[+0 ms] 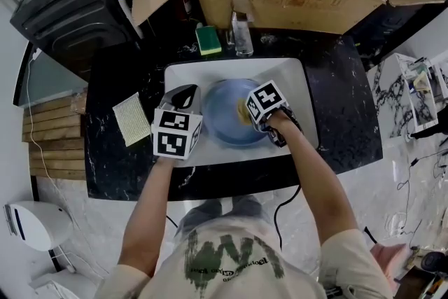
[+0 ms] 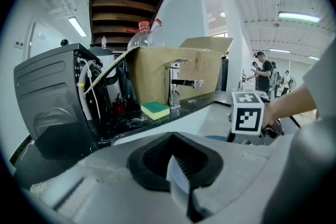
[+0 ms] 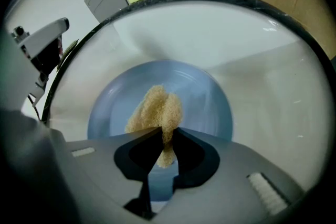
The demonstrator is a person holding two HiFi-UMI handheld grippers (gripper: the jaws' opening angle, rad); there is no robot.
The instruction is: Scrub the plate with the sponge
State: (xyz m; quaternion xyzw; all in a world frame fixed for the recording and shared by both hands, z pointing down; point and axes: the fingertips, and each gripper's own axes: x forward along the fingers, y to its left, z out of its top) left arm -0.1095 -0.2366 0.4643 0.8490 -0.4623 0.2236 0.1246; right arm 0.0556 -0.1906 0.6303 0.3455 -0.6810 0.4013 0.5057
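Surface: black marble counter [image 1: 336,115] w/ white sink [image 1: 294,80] set in it. Cardboard box [image 1: 280,0] and faucet [image 2: 181,81] stand behind the sink, black appliance [image 1: 70,10] far left. Green-and-yellow sponge [image 1: 207,39] lies on the counter by the faucet; pale mesh cloth [image 1: 131,119] lies left of the sink.

Blue plate [image 1: 224,115] lies in the sink. Left gripper [image 2: 176,165] is clamped on the plate's rim, a thin blue edge btwn the jaws. Right gripper [image 3: 167,136] is pinched on the tan sponge [image 3: 157,110], which is pressed to the plate's centre.

Left gripper view only: open hall w/ people [image 2: 262,73] in bg. Right gripper view only: sponge folded btwn the jaws.
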